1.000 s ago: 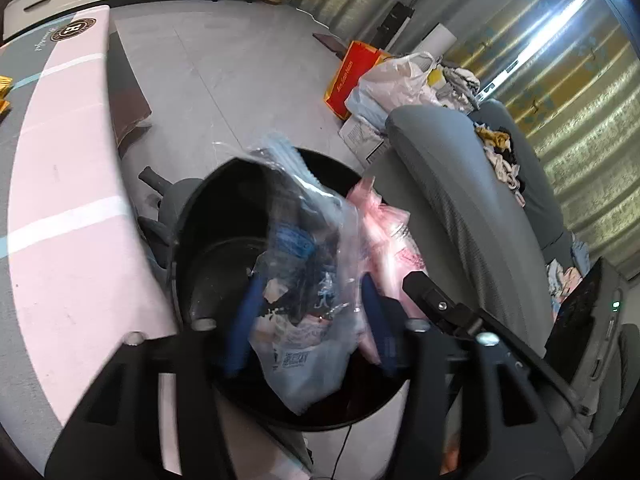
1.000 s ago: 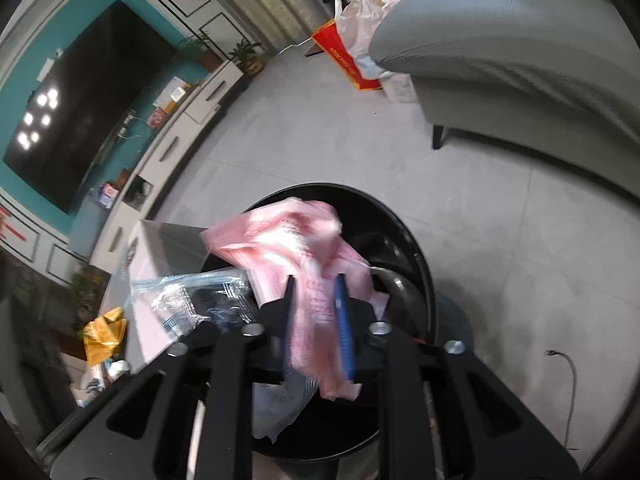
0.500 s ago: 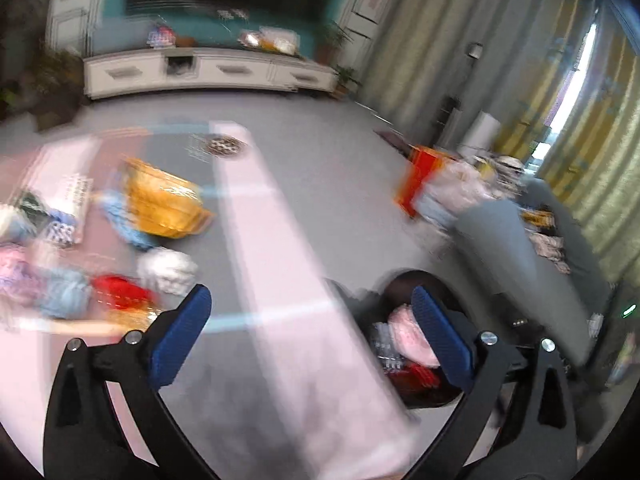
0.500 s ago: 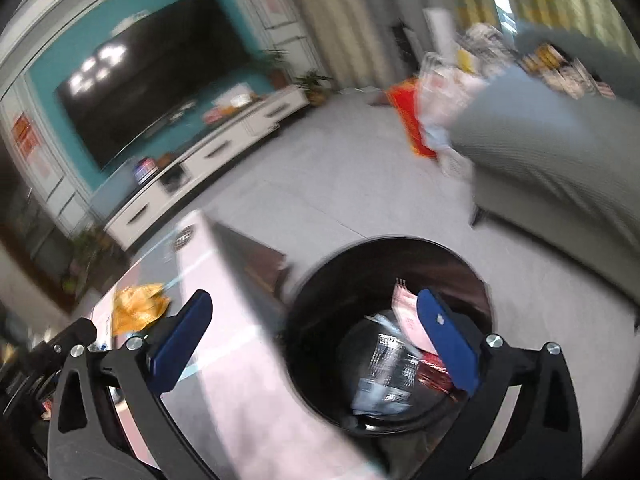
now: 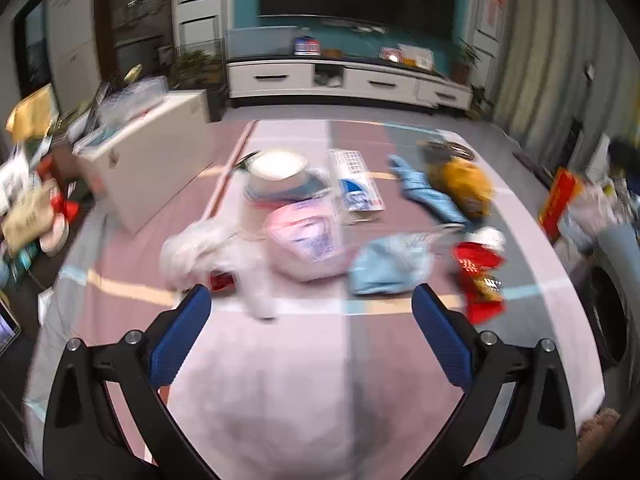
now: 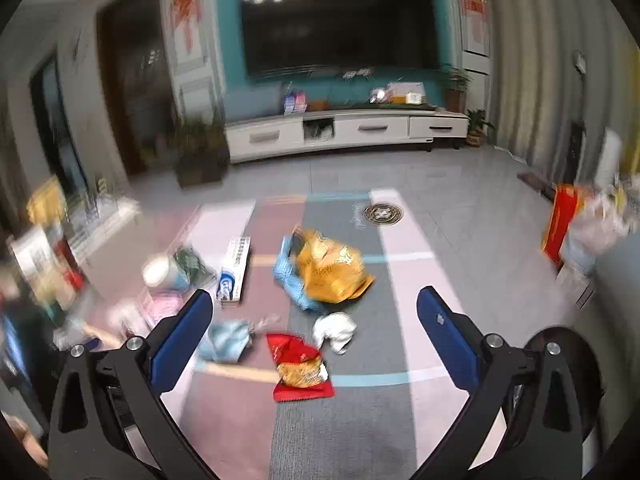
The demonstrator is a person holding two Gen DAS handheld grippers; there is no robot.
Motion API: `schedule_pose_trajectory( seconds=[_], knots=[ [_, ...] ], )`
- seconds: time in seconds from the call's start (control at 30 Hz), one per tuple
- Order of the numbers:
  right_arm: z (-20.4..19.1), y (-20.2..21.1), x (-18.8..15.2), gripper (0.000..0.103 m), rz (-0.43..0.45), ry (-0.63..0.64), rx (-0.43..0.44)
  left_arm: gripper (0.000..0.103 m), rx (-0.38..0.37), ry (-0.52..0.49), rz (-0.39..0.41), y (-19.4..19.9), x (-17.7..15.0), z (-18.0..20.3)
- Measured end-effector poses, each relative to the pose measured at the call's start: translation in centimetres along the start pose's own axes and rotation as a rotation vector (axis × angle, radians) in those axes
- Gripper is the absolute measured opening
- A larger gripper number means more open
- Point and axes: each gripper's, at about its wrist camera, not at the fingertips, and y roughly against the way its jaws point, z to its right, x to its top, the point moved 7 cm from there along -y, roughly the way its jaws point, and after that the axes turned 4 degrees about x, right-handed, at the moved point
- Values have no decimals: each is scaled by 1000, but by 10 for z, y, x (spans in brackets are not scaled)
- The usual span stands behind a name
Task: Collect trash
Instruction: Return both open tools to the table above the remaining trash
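The left gripper (image 5: pixel 310 322) hung wide apart and empty above the mat (image 5: pixel 304 392), its blue pads (image 5: pixel 180 336) clear of everything. The right gripper (image 6: pixel 314 330) was likewise spread wide and held nothing.

Places below are given relative to the red packet (image 6: pixel 300 366), which lay flat on the mat between the right gripper's pads and, in the left view, just beyond the left gripper's right pad (image 5: pixel 478 280).

- White wad (image 6: pixel 335 331): just behind the packet, a little to its right.
- Blue bag (image 6: pixel 226 338): just left of the packet; in the left view it lay between the left gripper's pads (image 5: pixel 386 268).
- Yellow bag (image 6: pixel 332 270): farther behind the packet, resting on a blue cloth (image 6: pixel 290 280).
- Box (image 6: pixel 234 270): behind and left of the packet, lying flat.
- Pink bag (image 5: pixel 308 240): left of the packet, beyond the blue bag.
- Cup (image 5: pixel 276 184): left and behind, touching the pink bag; blurred.
- White bag (image 5: pixel 208 252): farthest left, crumpled, blurred.
- Bin (image 6: pixel 576 392): right of the packet, off the mat, at the right gripper's right finger; its inside could not be seen.
- Cabinet (image 6: pixel 344 132): well behind the packet, against the far wall under the TV (image 6: pixel 340 24).
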Motion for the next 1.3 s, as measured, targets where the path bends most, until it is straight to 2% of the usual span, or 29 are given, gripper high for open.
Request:
schedule_pose_trajectory(
  seconds=[0.1, 0.2, 0.3, 0.4, 0.47, 0.6, 0.93, 1.3],
  knots=[
    [-29, -37, -21, 100, -60, 82, -12, 100, -18, 89, -61, -26, -15, -22],
    [-42, -64, -45, 100, -113, 91, 15, 100, -13, 123, -83, -41, -23, -33],
    [-36, -84, -58, 100, -146, 65, 28, 100, 0, 79, -92, -54, -30, -34],
    [-30, -95, -61, 100, -130, 82, -7, 100, 41, -6, -121, -64, -42, -27],
    [-25, -99, -65, 100, -139, 83, -17, 100, 25, -49, -160, -69, -48, -18],
    [-19, -106, -73, 100, -184, 69, -10, 100, 42, -78, -166, -72, -48, -9],
    [-22, -105, -75, 100, -186, 95, -6, 101, 66, -54, -169, -80, -42, -10],
    [-10, -99, -75, 100, -201, 13, -17, 101, 76, -42, -169, -85, -39, -8]
  ],
)
